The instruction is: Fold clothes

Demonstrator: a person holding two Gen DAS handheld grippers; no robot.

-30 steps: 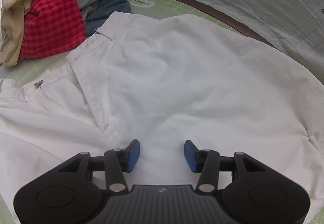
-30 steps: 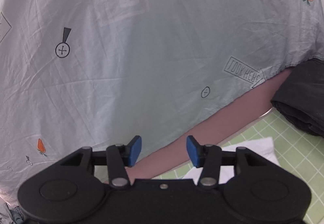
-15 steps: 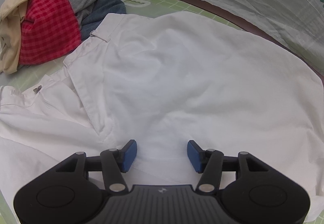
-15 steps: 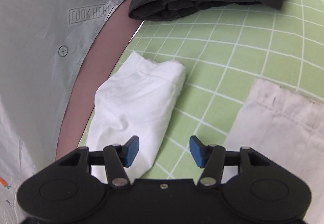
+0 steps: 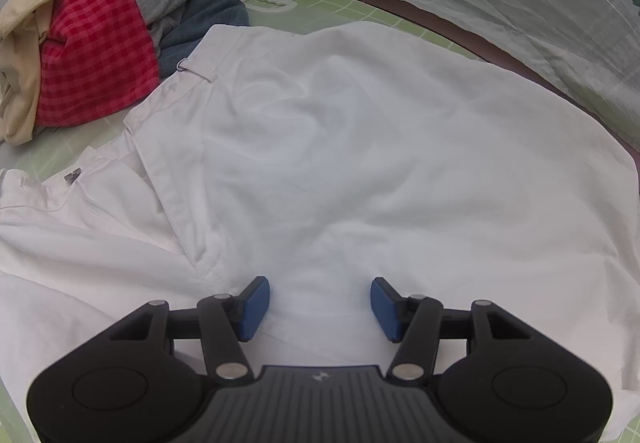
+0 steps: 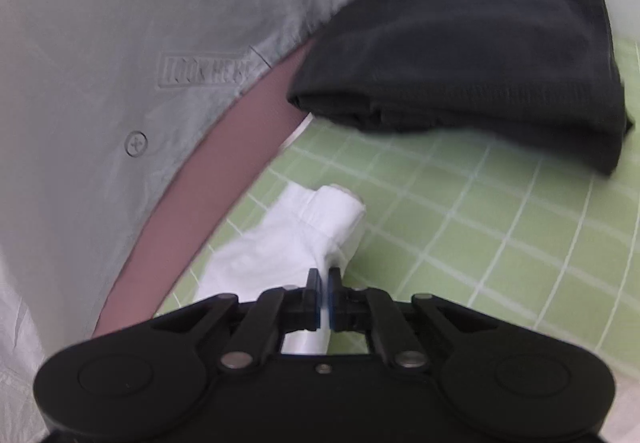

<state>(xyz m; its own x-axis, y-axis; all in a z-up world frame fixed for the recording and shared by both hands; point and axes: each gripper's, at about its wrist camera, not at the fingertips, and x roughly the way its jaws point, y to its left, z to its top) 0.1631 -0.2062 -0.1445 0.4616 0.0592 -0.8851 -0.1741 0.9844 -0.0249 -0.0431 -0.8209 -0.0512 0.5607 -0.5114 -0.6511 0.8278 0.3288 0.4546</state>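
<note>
Left wrist view: the white pants (image 5: 340,163) lie spread flat on the green mat (image 5: 352,9), not folded yet. The left gripper (image 5: 316,303) hangs just over them, its fingers (image 5: 254,301) wide and holding nothing. A pile of clothes (image 5: 100,31) waits at the far left, so much work is left.

Right wrist view: the right gripper (image 6: 324,297) has just closed its fingers on the end of a white pant leg (image 6: 296,239). One black folded garment (image 6: 480,59) looks done. A gray sheet (image 6: 120,63) lies close by.

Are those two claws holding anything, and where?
The right gripper has just closed on the white trousers' leg end. The left gripper is open, holding nothing.
</note>
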